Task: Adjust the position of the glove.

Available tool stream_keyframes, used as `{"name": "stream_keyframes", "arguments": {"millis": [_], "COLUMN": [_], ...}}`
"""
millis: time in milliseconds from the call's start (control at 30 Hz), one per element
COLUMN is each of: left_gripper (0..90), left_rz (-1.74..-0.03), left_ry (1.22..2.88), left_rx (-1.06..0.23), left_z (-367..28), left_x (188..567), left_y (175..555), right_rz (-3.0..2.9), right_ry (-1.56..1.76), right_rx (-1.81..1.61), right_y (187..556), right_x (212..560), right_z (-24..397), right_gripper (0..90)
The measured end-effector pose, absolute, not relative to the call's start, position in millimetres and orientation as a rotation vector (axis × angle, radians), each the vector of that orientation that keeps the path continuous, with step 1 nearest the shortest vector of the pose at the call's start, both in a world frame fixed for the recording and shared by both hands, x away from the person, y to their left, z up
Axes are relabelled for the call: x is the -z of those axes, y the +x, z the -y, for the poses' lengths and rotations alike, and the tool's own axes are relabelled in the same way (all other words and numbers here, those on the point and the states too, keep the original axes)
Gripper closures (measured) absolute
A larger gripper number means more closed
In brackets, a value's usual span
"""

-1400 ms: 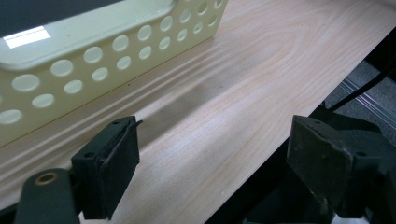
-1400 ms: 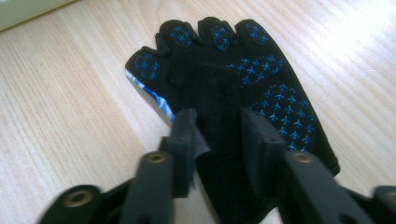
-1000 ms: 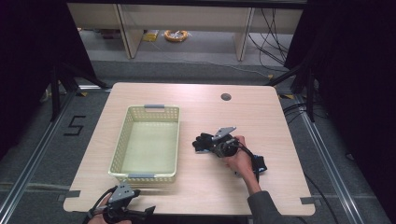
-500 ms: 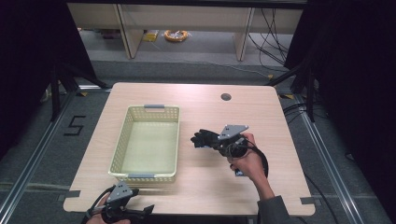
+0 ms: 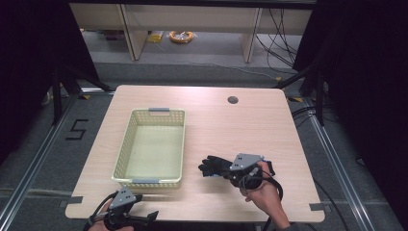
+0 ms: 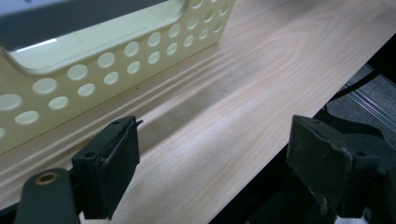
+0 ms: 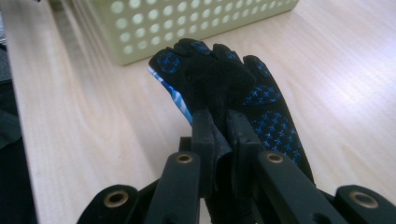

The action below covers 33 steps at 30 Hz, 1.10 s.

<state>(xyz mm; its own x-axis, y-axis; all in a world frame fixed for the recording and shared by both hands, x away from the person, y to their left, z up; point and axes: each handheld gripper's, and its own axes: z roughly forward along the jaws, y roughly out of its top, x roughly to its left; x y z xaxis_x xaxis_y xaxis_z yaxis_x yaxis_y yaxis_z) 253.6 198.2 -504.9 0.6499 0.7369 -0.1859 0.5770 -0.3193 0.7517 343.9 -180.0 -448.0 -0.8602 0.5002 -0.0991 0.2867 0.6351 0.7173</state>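
Observation:
A black glove [image 5: 213, 166] with blue markings is gripped at its cuff by my right gripper [image 5: 226, 170], right of the basket's near corner. In the right gripper view the jaws [image 7: 219, 126] are shut on the glove [image 7: 224, 79], whose fingers point toward the basket [image 7: 187, 23]. The pale yellow perforated basket [image 5: 124, 144] stands empty on the left half of the table. My left gripper [image 5: 146, 218] rests at the table's near left edge, open, with nothing between its fingers [image 6: 219, 140]. It sits just before the basket's near wall [image 6: 116, 60].
The wooden table [image 5: 226, 125] has a round cable hole [image 5: 233, 100] at its far right. A cable trails from the right gripper over the near edge. Dark curtains flank the table and shelves stand beyond it.
My right gripper has carried the glove toward the table's near edge and a little right. The left gripper and basket have not moved.

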Motion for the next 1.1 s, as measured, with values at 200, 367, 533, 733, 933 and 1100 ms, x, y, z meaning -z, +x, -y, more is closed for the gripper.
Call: {"name": "stream_keyframes", "arguments": {"millis": [200,367,533,733,933,1100], "left_gripper": [16.5,16.5,16.5,16.5,16.5,16.5], "left_rz": [-1.021,-1.023,-1.024,-1.016,-1.017,-1.026], "left_ry": [2.02,2.019,2.02,2.032,2.03,2.033], "left_rx": [-0.229,-0.236,-0.236,-0.234,-0.233,-0.216], "left_z": [-198,-198,-198,-198,-198,-198], "left_x": [504,504,504,504,504,504], "left_y": [253,253,253,253,253,253], "right_rz": [-2.58,-2.61,-2.61,-2.655,-2.694,-2.712], "right_ry": [0.657,0.651,0.656,0.709,0.732,0.702], "right_rx": [-1.049,-1.041,-1.024,-0.974,-0.943,-0.925], "right_y": [332,323,316,308,305,307], "right_x": [453,458,463,478,490,495], "right_z": [175,169,170,165,162,161], "right_gripper": [83.6,83.6,83.5,83.1,82.4,80.5]}}
